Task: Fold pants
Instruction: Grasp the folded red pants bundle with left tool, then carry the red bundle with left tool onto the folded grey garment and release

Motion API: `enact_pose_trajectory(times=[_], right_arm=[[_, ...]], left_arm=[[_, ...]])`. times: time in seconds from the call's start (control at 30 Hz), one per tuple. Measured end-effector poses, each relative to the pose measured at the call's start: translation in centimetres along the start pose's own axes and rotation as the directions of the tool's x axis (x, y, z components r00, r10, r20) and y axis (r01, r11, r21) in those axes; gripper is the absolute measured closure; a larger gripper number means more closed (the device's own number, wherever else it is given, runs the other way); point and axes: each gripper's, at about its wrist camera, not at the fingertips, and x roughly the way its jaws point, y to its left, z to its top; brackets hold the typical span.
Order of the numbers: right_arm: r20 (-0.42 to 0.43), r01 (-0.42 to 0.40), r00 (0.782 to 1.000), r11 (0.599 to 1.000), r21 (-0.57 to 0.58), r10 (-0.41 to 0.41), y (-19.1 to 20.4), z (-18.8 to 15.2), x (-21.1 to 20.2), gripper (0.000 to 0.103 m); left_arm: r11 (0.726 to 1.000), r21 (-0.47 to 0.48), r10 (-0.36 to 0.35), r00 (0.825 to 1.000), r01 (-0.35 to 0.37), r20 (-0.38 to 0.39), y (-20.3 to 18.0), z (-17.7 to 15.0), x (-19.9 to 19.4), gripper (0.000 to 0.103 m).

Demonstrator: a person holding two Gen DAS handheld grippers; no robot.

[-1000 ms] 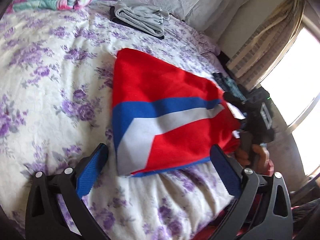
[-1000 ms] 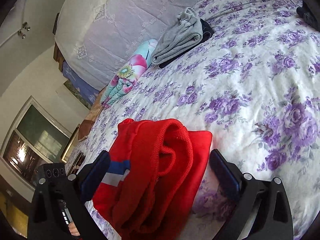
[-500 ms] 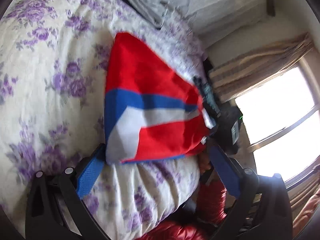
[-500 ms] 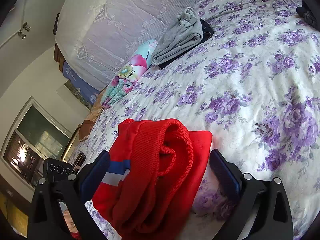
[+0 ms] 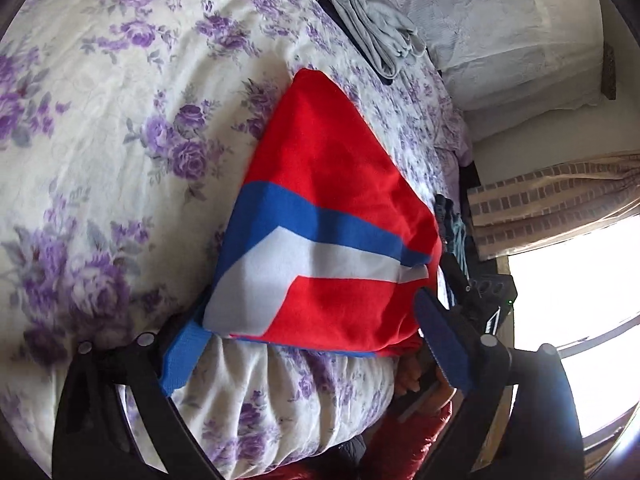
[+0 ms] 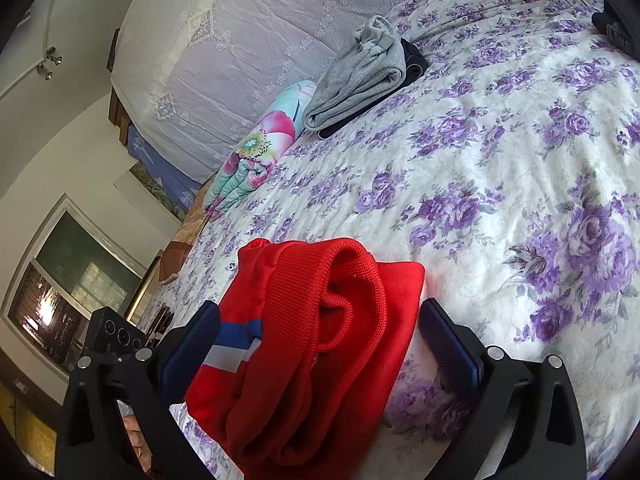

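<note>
The red pants (image 5: 332,184) with a blue and a white stripe lie folded in a flat bundle near the edge of the bed. My left gripper (image 5: 316,344) is open, its blue pads on either side of the bundle's near striped edge. In the right wrist view the pants (image 6: 320,340) show their bunched red waistband end. My right gripper (image 6: 320,344) is open, its jaws on either side of that end. The other gripper's body (image 6: 114,338) shows at the lower left there.
The bed has a white cover with purple flowers (image 6: 500,184). A folded grey garment on a dark one (image 6: 360,76) lies near the pillows. A rolled floral blanket (image 6: 256,152) lies beside it. A window with a curtain (image 5: 552,192) is past the bed's edge.
My left gripper has rolled and moved closer to the striped edge of the pants. The right gripper has barely moved and the pants lie as before.
</note>
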Motion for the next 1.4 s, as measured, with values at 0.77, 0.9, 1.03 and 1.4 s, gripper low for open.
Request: enact_pose_trajectory(times=[0.77, 0.9, 1.03, 1.4], right_arm=[[-0.031, -0.021, 0.999, 0.995, 0.095, 0.025, -1.1, 0.8, 0.4, 0.025], [-0.040, -0.033, 0.999, 0.992, 0.122, 0.038, -1.9, 0.6, 0.2, 0.040], [-0.062, 0.004, 0.998, 0.994, 0.107, 0.002, -1.8, 0.4, 0.3, 0.052], [0.054, 0.082, 0.996, 0.984, -0.160, -0.074, 4.6, 1.8, -1.6, 0.069]], left_arm=[[0.989, 0.129, 0.053, 0.988, -0.072, 0.144, 2.2, -0.6, -0.4, 0.067], [0.984, 0.156, 0.070, 0.990, -0.088, 0.122, 1.6, -0.5, -0.1, 0.059], [0.954, 0.252, 0.136, 0.983, -0.162, 0.121, -0.6, -0.8, 0.7, 0.046], [0.885, 0.403, 0.138, 0.957, -0.234, 0.254, -5.9, -0.3, -1.9, 0.082]])
